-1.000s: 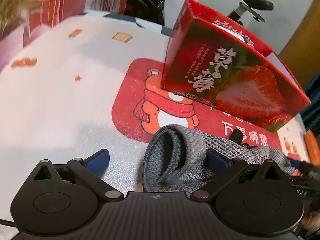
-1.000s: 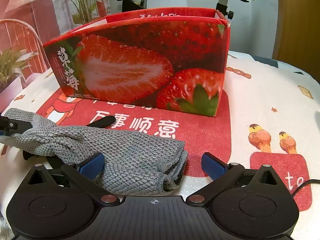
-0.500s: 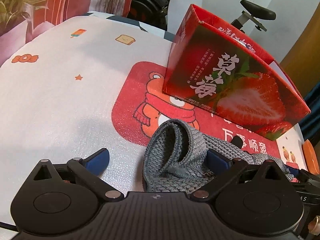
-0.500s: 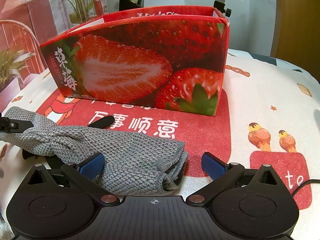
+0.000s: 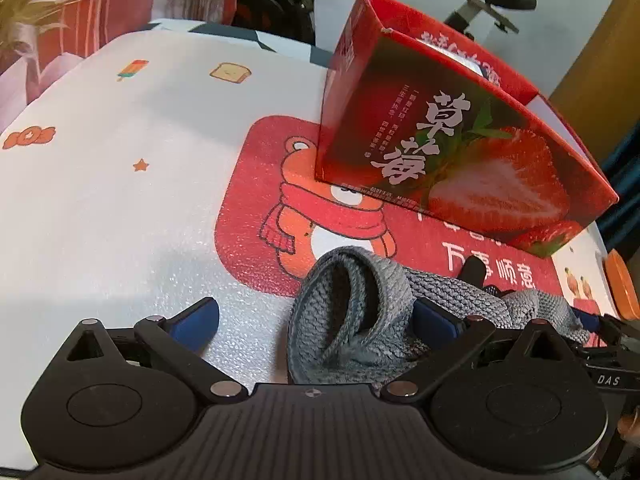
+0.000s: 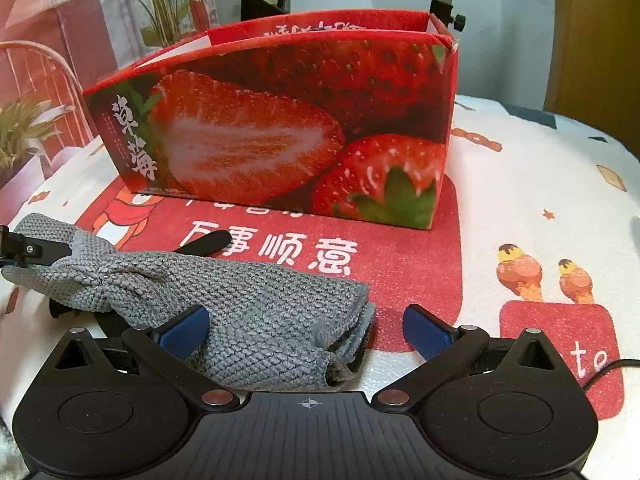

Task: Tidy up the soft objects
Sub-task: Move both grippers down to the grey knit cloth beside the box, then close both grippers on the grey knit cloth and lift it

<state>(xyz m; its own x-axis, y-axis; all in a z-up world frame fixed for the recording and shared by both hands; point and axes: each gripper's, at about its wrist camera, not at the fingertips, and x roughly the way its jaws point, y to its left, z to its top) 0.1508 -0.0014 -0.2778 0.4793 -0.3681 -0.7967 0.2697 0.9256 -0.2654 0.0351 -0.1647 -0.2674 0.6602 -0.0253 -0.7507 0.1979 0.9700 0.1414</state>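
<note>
A grey knitted cloth (image 6: 240,312) lies folded on the printed table cover in front of an open red strawberry box (image 6: 280,128). In the left wrist view the cloth's rolled end (image 5: 352,312) sits between my left gripper's (image 5: 316,320) blue pads, jaws wide apart, and the box (image 5: 460,152) stands behind it. My right gripper (image 6: 304,328) is open around the cloth's other end; its left pad touches the fabric, its right pad stands apart. The left gripper's dark fingers (image 6: 24,246) show at the cloth's far left end in the right wrist view.
The white table cover (image 5: 120,200) has a red bear panel (image 5: 280,208) and small prints. An orange object (image 5: 622,288) lies at the right edge. A potted plant (image 6: 24,132) and stands are behind the table. A cable (image 6: 608,368) runs at the right.
The left wrist view has shifted slightly, swaying up and back. The cloth, box and right gripper have hardly moved.
</note>
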